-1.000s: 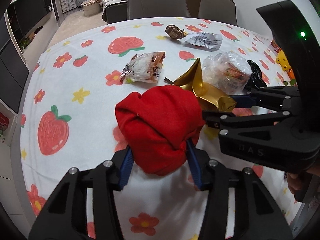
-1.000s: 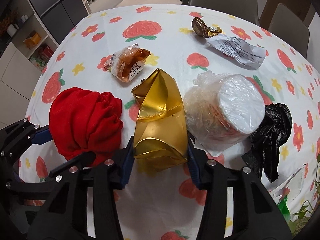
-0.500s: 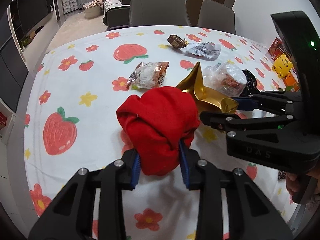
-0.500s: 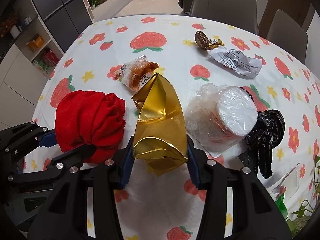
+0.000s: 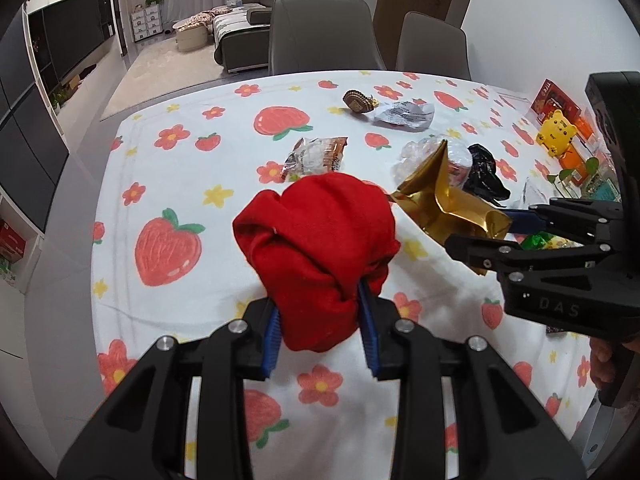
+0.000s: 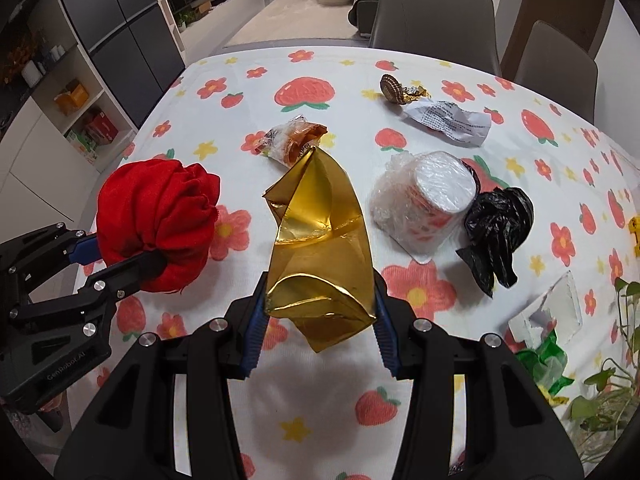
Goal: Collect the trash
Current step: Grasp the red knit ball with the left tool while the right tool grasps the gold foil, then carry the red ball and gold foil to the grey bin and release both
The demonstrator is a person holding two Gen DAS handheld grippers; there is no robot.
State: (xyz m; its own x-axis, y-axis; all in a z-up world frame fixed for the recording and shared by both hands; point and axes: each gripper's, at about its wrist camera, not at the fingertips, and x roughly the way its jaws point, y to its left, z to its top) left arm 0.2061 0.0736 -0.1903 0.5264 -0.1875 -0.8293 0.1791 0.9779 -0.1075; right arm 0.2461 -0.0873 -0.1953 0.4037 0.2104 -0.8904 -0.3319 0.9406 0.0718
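My left gripper [image 5: 320,328] is shut on a crumpled red cloth [image 5: 316,248] and holds it above the table; the cloth also shows in the right wrist view [image 6: 156,224]. My right gripper [image 6: 318,328] is shut on a crumpled gold foil wrapper [image 6: 320,240], lifted off the table; it shows in the left wrist view [image 5: 444,204] too. On the flowered tablecloth [image 6: 440,400] lie a plastic-wrapped cup [image 6: 428,204], a black plastic bag [image 6: 496,228], a snack wrapper [image 6: 292,144], a crumpled paper [image 6: 448,120] and a brown chocolate wrapper [image 6: 394,88].
Grey chairs [image 5: 320,36] stand at the table's far side. A yellow toy [image 5: 556,136] and boxes sit at the right edge, with a plant [image 6: 608,400] and green wrapper [image 6: 540,364] near me. Shelves [image 6: 80,112] stand to the left.
Both grippers have risen and pulled back from the table, carrying the red cloth and the gold wrapper. The left jaws have closed tighter on the cloth.
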